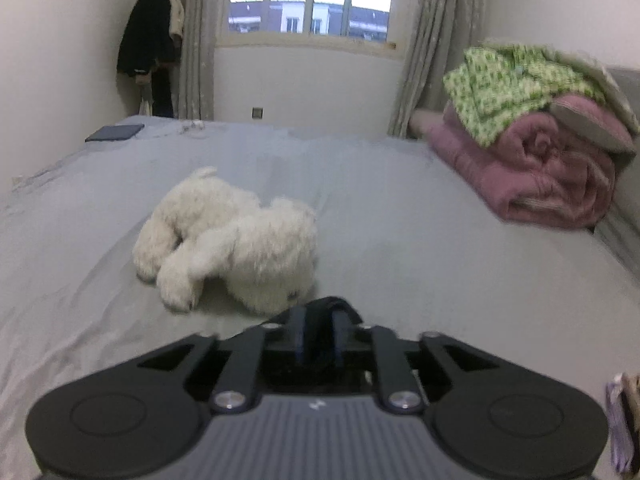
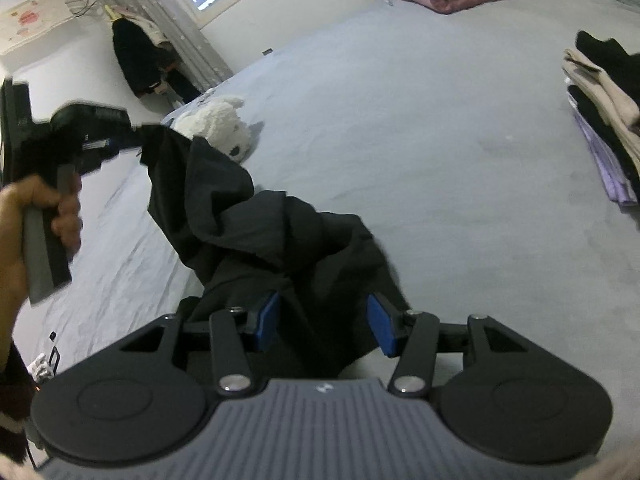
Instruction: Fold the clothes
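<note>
A black garment [image 2: 256, 240] hangs bunched over the grey bed sheet [image 2: 440, 140]. In the right wrist view my left gripper [image 2: 138, 130], held in a person's hand [image 2: 36, 216], is shut on the garment's upper corner. The left wrist view shows its fingers close together with a strip of black cloth [image 1: 332, 308] pinched between them. My right gripper [image 2: 326, 320] is open, its blue pads [image 2: 266, 320] spread wide on either side of the garment's lower fold, which lies between them.
A white plush dog [image 1: 232, 240] lies on the bed just beyond the left gripper. Folded pink and green bedding [image 1: 532, 132] is stacked at the far right. A pile of folded clothes [image 2: 604, 120] sits at the bed's right side. A dark coat [image 1: 148, 36] hangs by the window.
</note>
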The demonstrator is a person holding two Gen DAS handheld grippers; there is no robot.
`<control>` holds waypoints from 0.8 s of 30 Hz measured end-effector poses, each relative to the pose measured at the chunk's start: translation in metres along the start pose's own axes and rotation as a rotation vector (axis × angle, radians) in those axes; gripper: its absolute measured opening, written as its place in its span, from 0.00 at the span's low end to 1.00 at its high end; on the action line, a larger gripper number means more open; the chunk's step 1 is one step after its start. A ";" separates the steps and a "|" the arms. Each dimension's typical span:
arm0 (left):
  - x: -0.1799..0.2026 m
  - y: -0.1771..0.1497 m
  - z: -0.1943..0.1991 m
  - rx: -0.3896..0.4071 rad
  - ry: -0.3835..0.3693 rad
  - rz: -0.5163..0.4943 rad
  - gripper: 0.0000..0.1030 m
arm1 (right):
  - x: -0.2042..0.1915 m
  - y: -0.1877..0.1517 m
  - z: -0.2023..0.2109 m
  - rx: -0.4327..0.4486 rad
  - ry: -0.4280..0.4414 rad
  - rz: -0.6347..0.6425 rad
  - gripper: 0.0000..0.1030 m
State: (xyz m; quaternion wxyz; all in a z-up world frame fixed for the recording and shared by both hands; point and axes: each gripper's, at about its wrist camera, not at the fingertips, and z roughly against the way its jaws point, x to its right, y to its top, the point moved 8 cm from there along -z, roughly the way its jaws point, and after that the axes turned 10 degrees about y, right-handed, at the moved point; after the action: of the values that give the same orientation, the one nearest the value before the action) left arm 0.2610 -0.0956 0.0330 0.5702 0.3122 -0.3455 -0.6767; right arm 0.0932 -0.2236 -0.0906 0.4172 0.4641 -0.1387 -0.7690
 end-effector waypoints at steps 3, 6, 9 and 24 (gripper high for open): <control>0.006 -0.013 0.003 -0.021 -0.022 -0.031 0.47 | 0.004 0.002 0.003 0.000 -0.012 -0.014 0.52; 0.014 -0.028 0.011 -0.045 -0.034 -0.082 0.62 | 0.008 0.003 0.007 0.000 -0.023 -0.029 0.53; 0.020 -0.043 0.021 -0.070 -0.051 -0.116 0.68 | 0.010 0.005 0.010 0.003 -0.035 -0.036 0.54; 0.048 -0.135 0.071 -0.232 -0.193 -0.170 0.76 | 0.013 0.012 0.024 0.023 -0.052 -0.045 0.65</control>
State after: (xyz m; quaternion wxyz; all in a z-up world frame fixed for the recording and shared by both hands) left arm 0.1202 -0.1198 -0.0392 0.5072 0.2060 -0.2904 -0.7848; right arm 0.0770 -0.2454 -0.0786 0.3908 0.4516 -0.1480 -0.7883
